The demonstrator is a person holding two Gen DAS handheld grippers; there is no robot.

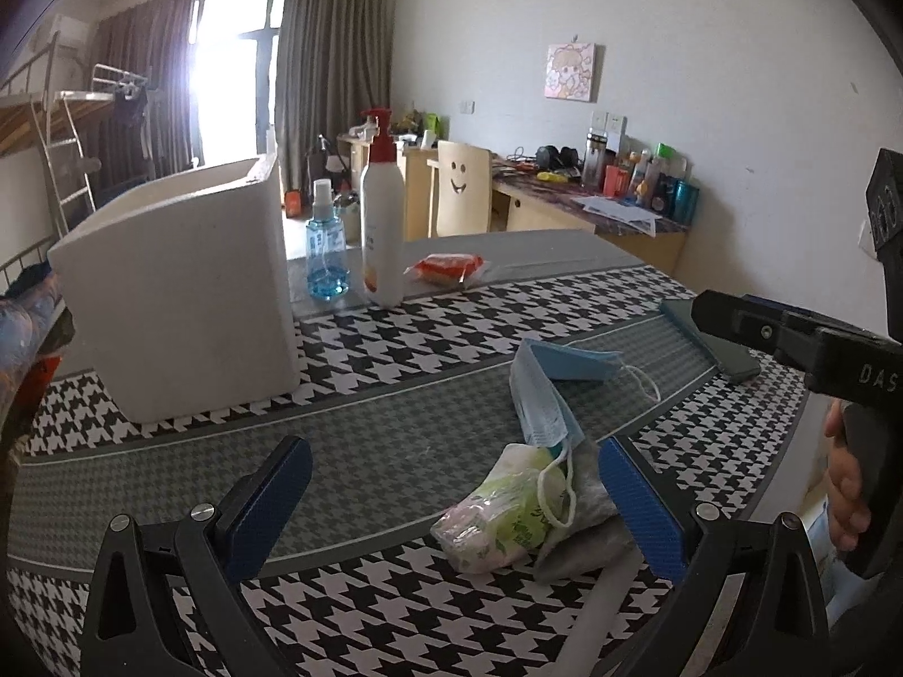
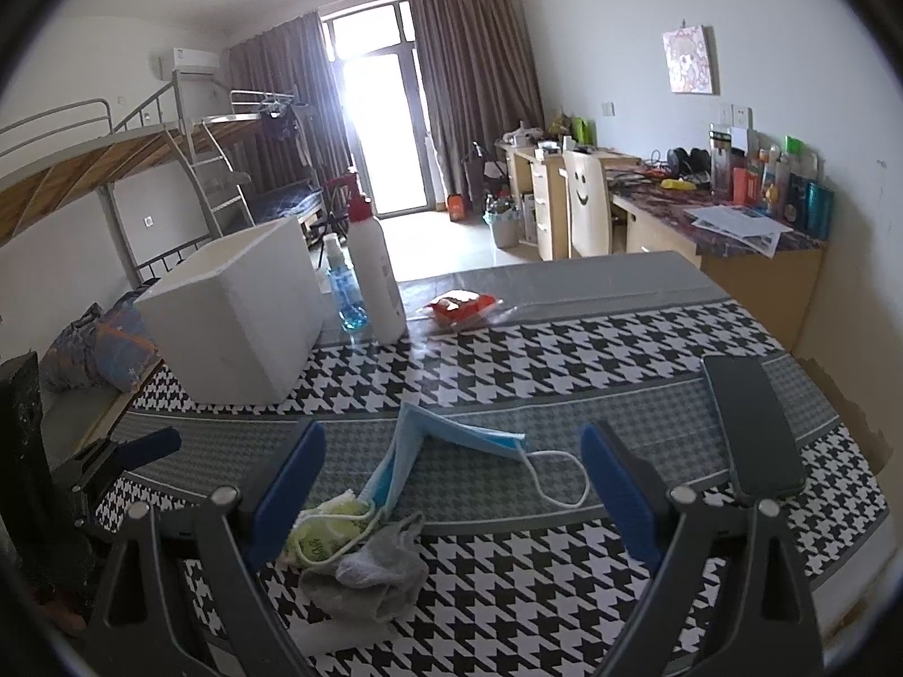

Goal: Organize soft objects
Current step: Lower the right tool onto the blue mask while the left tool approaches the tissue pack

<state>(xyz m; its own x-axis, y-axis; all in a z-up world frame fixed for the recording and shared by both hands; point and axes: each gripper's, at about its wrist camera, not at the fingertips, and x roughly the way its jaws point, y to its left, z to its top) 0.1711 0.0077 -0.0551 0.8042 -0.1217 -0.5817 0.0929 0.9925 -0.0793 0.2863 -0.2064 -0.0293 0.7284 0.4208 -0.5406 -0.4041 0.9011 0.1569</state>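
Observation:
A light blue face mask (image 1: 542,395) lies folded on the houndstooth tablecloth. One ear loop drapes over a green tissue pack (image 1: 502,519), and a grey sock (image 1: 592,513) is bunched against the pack. My left gripper (image 1: 457,508) is open just above the table. The tissue pack and sock sit between its blue pads, close to the right pad (image 1: 638,508). My right gripper (image 2: 451,491) is also open and holds nothing. From its view the mask (image 2: 451,434) lies just ahead, with the tissue pack (image 2: 324,530) and sock (image 2: 372,570) by its left pad.
An open white foam box (image 1: 180,288) stands at the table's back left. Beside it are a blue spray bottle (image 1: 326,248), a white pump bottle (image 1: 382,220) and a red snack packet (image 1: 448,268). A dark phone (image 2: 750,423) lies right. A hand (image 1: 846,491) holds the right gripper's handle.

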